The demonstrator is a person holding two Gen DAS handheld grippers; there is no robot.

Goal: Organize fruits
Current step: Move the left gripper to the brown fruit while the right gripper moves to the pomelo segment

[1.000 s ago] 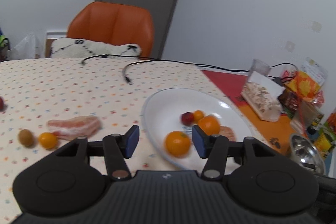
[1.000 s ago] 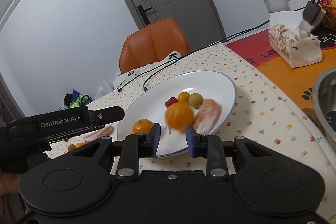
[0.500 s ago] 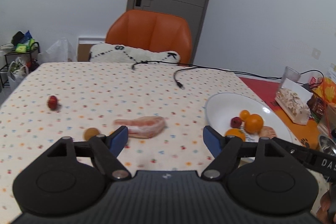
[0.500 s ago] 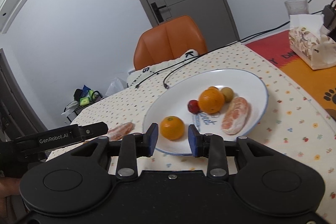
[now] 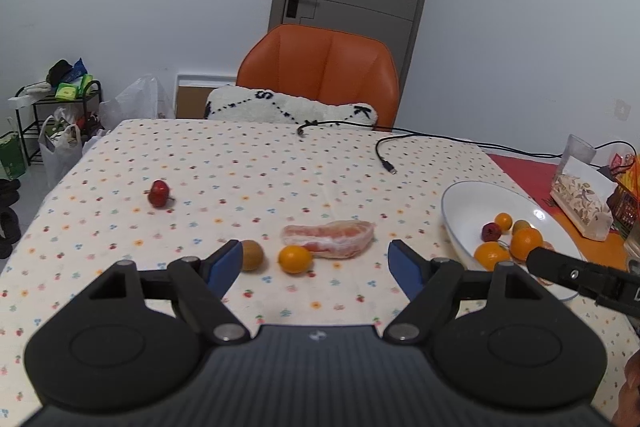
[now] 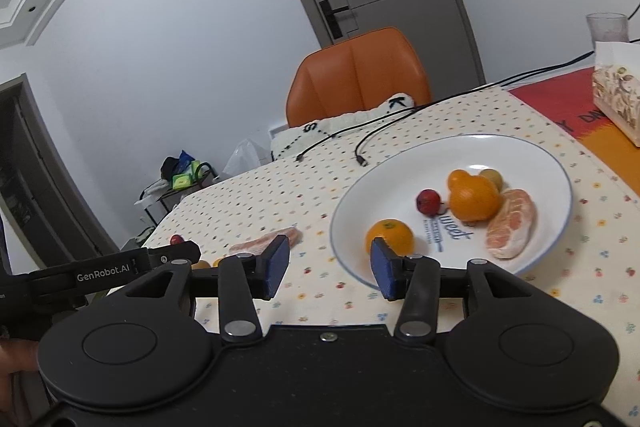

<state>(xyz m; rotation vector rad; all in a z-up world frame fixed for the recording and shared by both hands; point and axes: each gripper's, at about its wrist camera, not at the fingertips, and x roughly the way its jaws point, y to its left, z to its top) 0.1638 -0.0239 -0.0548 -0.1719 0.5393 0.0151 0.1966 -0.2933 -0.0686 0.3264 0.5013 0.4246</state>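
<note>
A white plate (image 6: 552, 171) holds two oranges (image 6: 474, 197), a small red fruit (image 6: 427, 201), a greenish fruit and a peeled citrus piece (image 6: 512, 223); the plate also shows in the left wrist view (image 5: 464, 211). On the dotted tablecloth lie a peeled citrus piece (image 5: 328, 239), a small orange (image 5: 295, 259), a brown kiwi (image 5: 252, 255) and a red fruit (image 5: 159, 193). My left gripper (image 5: 316, 265) is open and empty, just in front of the small orange. My right gripper (image 6: 326, 263) is open and empty, at the plate's near left rim.
An orange chair (image 5: 320, 75) with a white cushion stands behind the table. Two black cables (image 5: 384, 159) lie at the far side. A tissue box (image 5: 580, 195) and a glass (image 5: 578, 149) stand on the red mat to the right.
My left gripper swung left from the plate to the loose fruits and opened wider. My right gripper let an orange go onto the plate, opened and drew back to the left.
</note>
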